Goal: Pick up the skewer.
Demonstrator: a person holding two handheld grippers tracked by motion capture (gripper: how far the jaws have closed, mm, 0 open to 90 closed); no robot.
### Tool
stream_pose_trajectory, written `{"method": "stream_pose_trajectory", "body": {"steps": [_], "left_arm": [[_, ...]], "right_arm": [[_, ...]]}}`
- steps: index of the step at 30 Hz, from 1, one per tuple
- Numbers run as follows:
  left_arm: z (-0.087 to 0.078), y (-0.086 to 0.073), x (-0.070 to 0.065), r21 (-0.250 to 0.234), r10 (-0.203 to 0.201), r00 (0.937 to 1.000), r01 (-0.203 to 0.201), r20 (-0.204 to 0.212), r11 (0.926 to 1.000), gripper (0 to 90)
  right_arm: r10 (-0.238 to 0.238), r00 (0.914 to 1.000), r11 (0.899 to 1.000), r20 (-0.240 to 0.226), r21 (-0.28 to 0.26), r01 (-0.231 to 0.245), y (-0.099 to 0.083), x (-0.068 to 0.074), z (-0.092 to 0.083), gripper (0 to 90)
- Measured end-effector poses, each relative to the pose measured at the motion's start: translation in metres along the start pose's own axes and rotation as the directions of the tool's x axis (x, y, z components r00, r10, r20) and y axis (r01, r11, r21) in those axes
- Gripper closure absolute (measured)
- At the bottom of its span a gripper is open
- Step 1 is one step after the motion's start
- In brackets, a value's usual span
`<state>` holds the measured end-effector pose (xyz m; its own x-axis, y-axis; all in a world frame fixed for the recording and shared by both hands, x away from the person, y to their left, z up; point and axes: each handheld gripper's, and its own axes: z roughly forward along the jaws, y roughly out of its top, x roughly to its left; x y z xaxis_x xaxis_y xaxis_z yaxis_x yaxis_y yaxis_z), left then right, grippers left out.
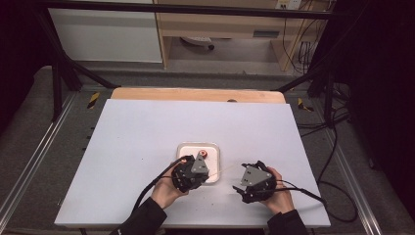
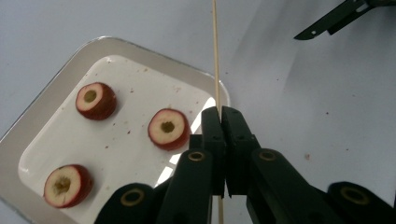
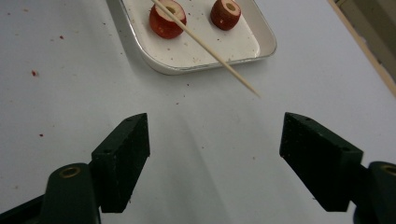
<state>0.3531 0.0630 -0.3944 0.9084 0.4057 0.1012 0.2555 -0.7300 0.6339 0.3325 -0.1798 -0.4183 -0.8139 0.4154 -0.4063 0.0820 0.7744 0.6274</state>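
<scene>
- Open white desk ahead of the right tool, nothing between its spread jaws.
- Beyond that gap, skewer tip jutting out past the tray rim, in the way of a straight push forward.
- Left tool clamped on the skewer, just beside the tray's near corner.
- Three fruit slices crowding the tray floor left of that tool; bare desk to its right.
</scene>
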Motion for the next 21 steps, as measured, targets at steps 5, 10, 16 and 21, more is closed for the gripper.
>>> {"method": "stream_pose_trajectory", "body": {"steps": [5, 10, 16, 21], "left_arm": [[0.009, 0.013, -0.007, 0.018, 0.024, 0.9996, -0.024, 0.014, 0.9996, 88.7], [0.018, 0.024, -0.014, 0.042, 0.044, 0.9988, -0.045, 0.023, 0.9981, 88.7], [0.024, 0.034, -0.02, 0.07, 0.074, 0.9962, -0.077, 0.047, 0.9946, 88.7], [0.027, 0.037, -0.024, 0.079, 0.086, 0.9944, -0.091, 0.062, 0.9927, 88.7]], "right_arm": [[-0.095, 0.9952, 0.995, 0.024, 0.008, 0.095, 0.005, 0.005, -0.001, 30.0], [-0.256, 0.9658, 0.967, 0.039, 0.01, 0.256, 0.007, 0.013, 0.0, 41.9], [-0.387, 0.9211, 0.922, 0.042, 0.035, 0.386, 0.006, 0.02, 0.004, 53.5], [-0.479, 0.8768, 0.878, 0.041, 0.048, 0.477, 0.005, 0.021, 0.007, 64.2]]}}
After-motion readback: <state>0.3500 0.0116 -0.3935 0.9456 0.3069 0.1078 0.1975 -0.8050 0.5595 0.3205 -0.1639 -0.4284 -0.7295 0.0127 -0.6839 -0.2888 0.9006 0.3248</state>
